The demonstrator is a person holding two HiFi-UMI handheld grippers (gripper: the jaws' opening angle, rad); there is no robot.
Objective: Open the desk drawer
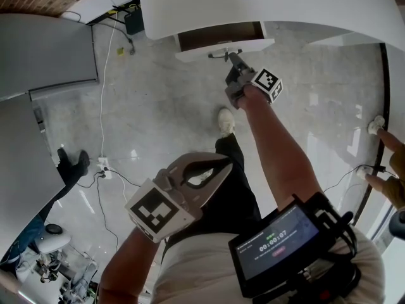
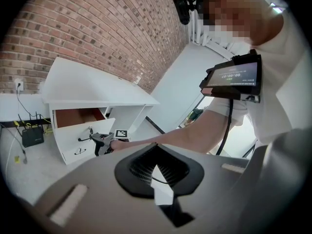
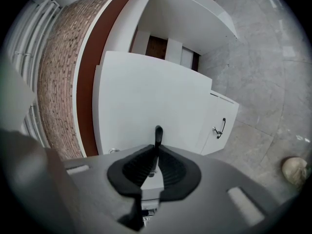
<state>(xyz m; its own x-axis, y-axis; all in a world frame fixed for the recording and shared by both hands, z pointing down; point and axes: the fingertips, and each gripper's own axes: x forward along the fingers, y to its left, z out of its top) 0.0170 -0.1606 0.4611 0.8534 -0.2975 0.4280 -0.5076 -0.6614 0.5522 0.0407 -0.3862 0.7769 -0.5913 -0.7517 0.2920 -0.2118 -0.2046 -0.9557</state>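
Drawer (image 1: 224, 47): partly out under the white counter (image 1: 266, 2); stiff, probably light, should slide.
Hold: thin metal handle (image 3: 158, 132), looks slippery; right gripper (image 1: 232, 59) clamped on it.
Left gripper (image 1: 223, 163): closed, empty, near the body.

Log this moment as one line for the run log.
right gripper: shut on handle | upper drawer: partly open | left gripper: shut, empty, held back
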